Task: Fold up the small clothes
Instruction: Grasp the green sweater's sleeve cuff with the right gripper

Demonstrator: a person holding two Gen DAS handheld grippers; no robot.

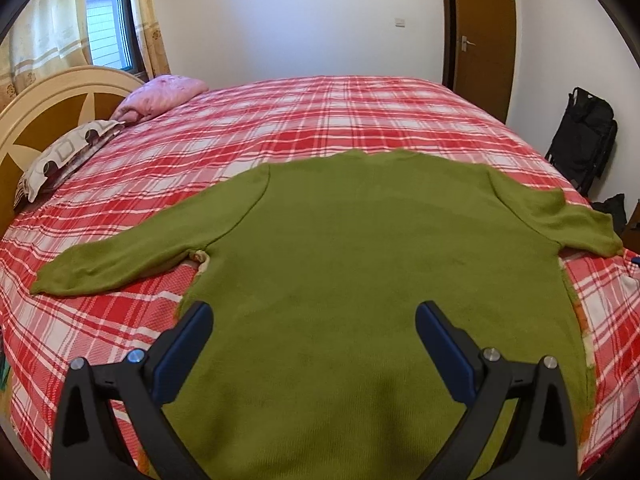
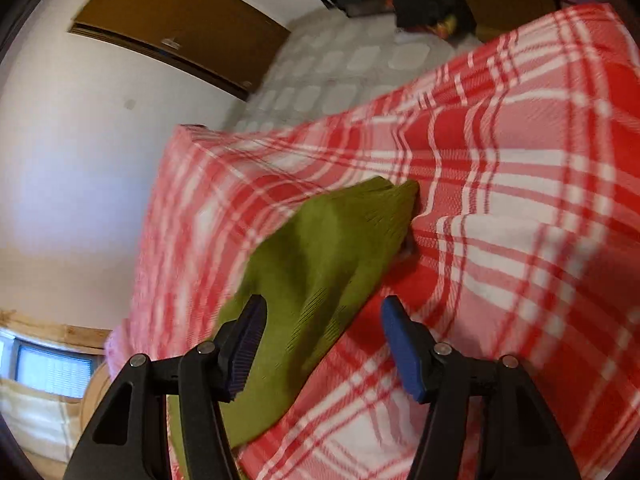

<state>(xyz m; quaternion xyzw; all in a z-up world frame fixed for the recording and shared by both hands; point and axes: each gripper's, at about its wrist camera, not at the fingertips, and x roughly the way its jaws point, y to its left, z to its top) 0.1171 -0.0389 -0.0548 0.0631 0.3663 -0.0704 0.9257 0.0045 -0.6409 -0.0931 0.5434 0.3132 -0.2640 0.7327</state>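
A green sweater (image 1: 360, 248) lies flat on the red plaid bed (image 1: 320, 112), both sleeves spread out to the sides. My left gripper (image 1: 314, 320) is open above the sweater's lower body, holding nothing. In the right wrist view, the right sleeve (image 2: 320, 264) of the sweater lies on the plaid cover (image 2: 500, 240). My right gripper (image 2: 322, 328) is open, its fingers either side of the sleeve, close over it. The view is tilted and blurred.
Two pillows (image 1: 160, 96) lie by the headboard (image 1: 40, 120) at the far left. A window with curtains (image 1: 104, 20) is behind it. A door (image 1: 480, 32) and a black bag (image 1: 584, 136) stand at the right, past the bed's edge.
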